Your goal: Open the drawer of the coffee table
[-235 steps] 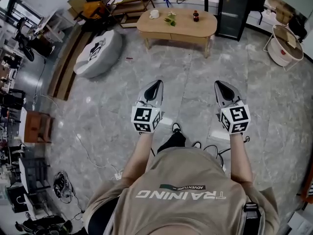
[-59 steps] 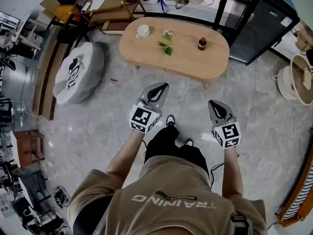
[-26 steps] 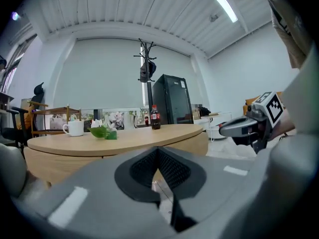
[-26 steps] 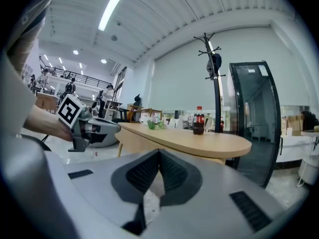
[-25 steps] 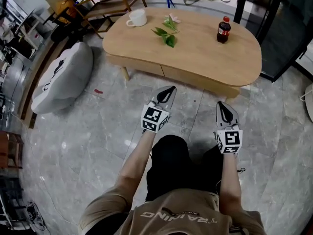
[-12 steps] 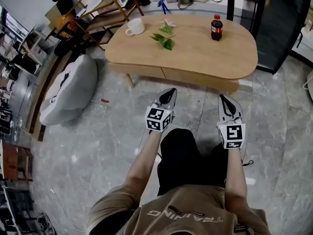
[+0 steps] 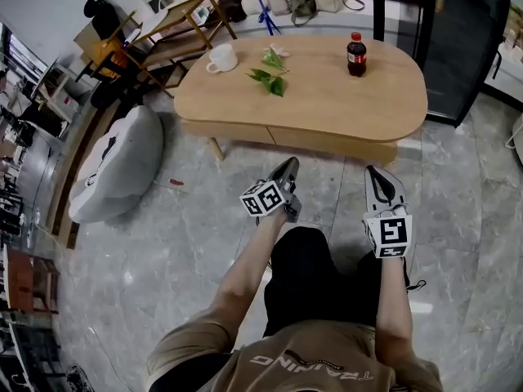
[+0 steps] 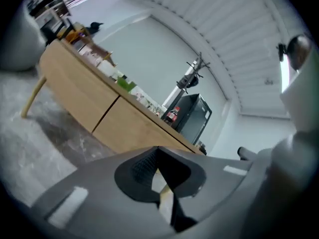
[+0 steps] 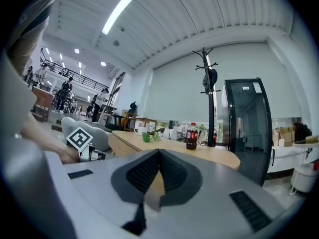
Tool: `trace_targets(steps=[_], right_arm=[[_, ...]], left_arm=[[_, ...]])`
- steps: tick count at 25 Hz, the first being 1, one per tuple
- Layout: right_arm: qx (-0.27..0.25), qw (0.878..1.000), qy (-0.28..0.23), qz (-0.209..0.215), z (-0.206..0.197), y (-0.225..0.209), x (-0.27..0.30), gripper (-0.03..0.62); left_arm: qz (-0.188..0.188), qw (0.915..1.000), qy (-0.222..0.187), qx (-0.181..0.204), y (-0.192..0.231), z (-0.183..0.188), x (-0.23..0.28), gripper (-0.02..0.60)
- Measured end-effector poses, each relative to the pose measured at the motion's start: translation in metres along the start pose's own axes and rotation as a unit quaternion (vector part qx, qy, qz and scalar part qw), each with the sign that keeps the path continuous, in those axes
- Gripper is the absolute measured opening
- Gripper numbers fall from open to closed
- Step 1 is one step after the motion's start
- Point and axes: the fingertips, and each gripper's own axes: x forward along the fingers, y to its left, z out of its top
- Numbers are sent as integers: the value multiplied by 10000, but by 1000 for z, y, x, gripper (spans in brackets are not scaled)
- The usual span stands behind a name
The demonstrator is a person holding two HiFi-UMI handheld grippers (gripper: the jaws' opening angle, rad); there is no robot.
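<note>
The light wooden coffee table (image 7: 327, 104) stands just ahead of me. Its near side shows two drawer fronts, left (image 7: 227, 129) and right (image 7: 331, 142), both closed flush, with no handle that I can make out. My left gripper (image 7: 290, 165) is shut and empty, rolled onto its side, low and short of the seam between the fronts. In the left gripper view the left gripper (image 8: 158, 149) faces the right drawer front (image 8: 137, 131). My right gripper (image 7: 375, 172) is shut and empty, level, before the table's right end. The right gripper (image 9: 159, 151) looks across the tabletop (image 9: 209, 156).
On the table stand a white cup (image 7: 222, 57), green leaves (image 7: 268, 78) and a cola bottle (image 7: 355, 54). A grey beanbag (image 7: 118, 166) lies on the marble floor to the left. A dark glass-door cabinet (image 7: 458, 39) stands right of the table. Wooden furniture (image 7: 176, 27) is behind.
My left gripper has sunk and rolled onto its side, nearer the drawer fronts. The right gripper has risen a little. The table sits slightly closer in view.
</note>
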Motion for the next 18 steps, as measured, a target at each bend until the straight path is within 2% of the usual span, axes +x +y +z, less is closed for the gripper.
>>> trace_targets(steps=[1,2,3,4,5,6,7,8,11,15,18], right_arm=[[-20,10000,14,26,-1,1,1,5],[-10,10000,14,46,-1,1,2,5],[38,10000,-2,56,-1,0,3,5],[108,9999,-20,58,-2,-1,4,5],[176,9998,-31,58,-2,-1,5,5],[225,9997,-37,64,-3,-2,6,5],[232,9997,-42,76,-4,-1,7,5],[189,9998,-51,91,-4,0,9,5],[-15,9999,-68,141,-3,2,15,5],[51,9999,12,140,-11,0,16,5],[43,9999,126,104,-17,4,16,5]], left_arm=[[-65,9989,-87,-463,7,-4,3,6],[-157,9941,-227,-1046,13,-7,6,6],[-265,9828,-444,-1774,20,-9,8,6],[-380,9626,-718,-2583,29,-12,10,6],[-491,9369,-992,-3317,40,-15,12,6],[-580,9143,-1203,-3824,48,-19,13,6],[-635,9023,-1319,-4054,54,-22,15,6],[-660,9008,-1352,-4072,57,-24,17,6],[-650,9092,-1371,-3878,71,-28,23,6],[-793,9049,-1676,-3832,78,-27,30,8],[-931,9056,-1879,-3688,86,-23,39,25]])
